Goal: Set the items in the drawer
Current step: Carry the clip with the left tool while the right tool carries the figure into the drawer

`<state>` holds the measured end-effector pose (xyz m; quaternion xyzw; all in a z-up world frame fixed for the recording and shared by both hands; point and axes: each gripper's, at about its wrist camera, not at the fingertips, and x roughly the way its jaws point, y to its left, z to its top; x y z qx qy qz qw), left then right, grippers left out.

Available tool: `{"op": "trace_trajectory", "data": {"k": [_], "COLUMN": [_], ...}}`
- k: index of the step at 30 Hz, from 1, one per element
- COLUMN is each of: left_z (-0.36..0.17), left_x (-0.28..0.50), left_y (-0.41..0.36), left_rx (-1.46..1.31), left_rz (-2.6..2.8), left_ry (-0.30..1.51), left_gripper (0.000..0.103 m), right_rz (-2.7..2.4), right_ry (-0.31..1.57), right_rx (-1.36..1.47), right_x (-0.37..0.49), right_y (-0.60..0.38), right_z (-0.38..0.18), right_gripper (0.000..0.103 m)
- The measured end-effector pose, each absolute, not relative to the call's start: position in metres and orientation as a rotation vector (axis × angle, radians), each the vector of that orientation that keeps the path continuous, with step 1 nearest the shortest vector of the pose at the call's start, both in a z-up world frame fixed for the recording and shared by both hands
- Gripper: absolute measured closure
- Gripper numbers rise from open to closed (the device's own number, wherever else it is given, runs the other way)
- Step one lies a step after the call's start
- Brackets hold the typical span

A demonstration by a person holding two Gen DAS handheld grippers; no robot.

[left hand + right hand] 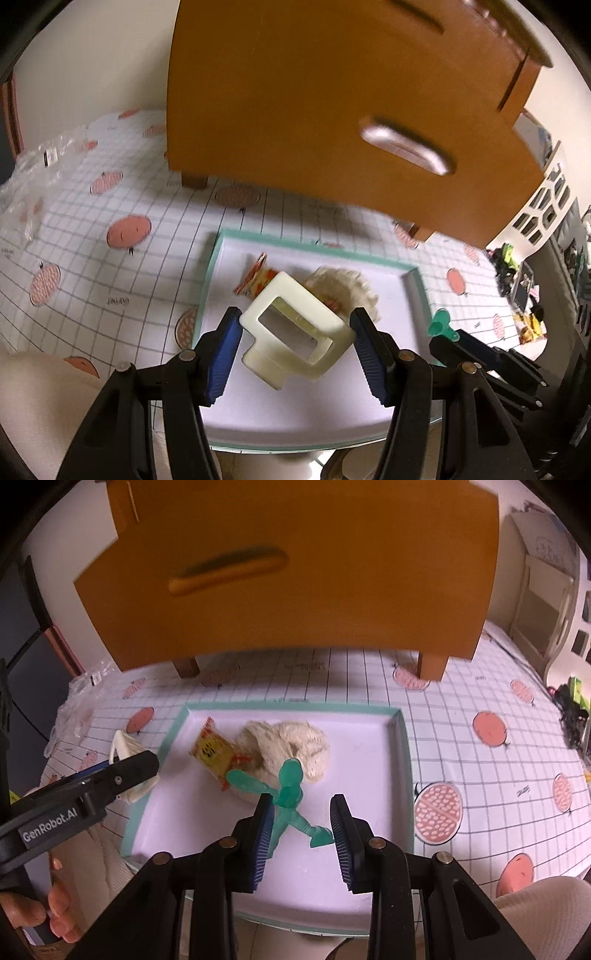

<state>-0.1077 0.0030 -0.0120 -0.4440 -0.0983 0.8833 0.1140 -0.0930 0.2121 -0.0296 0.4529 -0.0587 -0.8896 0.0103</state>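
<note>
In the tray (pixel 400 738), a snack packet (pixel 212 751) beside cream cloth (pixel 295 738).

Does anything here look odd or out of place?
Yes: both drawers of the orange wooden drawer chest look shut, while the cream rectangular hair claw and green plastic clip are already held.

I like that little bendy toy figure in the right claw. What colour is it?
The small translucent plastic figure is green, clearest in the right wrist view.
</note>
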Motion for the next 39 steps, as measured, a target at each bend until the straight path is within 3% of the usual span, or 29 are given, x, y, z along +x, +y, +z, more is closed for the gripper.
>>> {"op": "trace_trajectory", "data": {"k": [20,26,39], "left_z": [0.144,0.191,0.227], "left_x": [-0.120,-0.138,-0.181], "left_y": [-0.005,-0.005,0.006], "left_rx": [-0.851,-0.739,-0.699], "left_rz": [2.648,2.672,2.682], "left_ry": [-0.388,-0.333,-0.319], "left_gripper": [0.041,0.041,0.041], "right_rz": [-2.946,-2.955,-2.944], "right_ry": [-0.230,-0.207,-0.253], "right_rx": [0.940,0.823,0.862], "right_x": [-0.087,-0.109,-0.165], "right_y": [0.218,0.221,0.235], "right_z": [0.117,0.170,0.219], "right_gripper": [0.069,0.069,0.069]}}
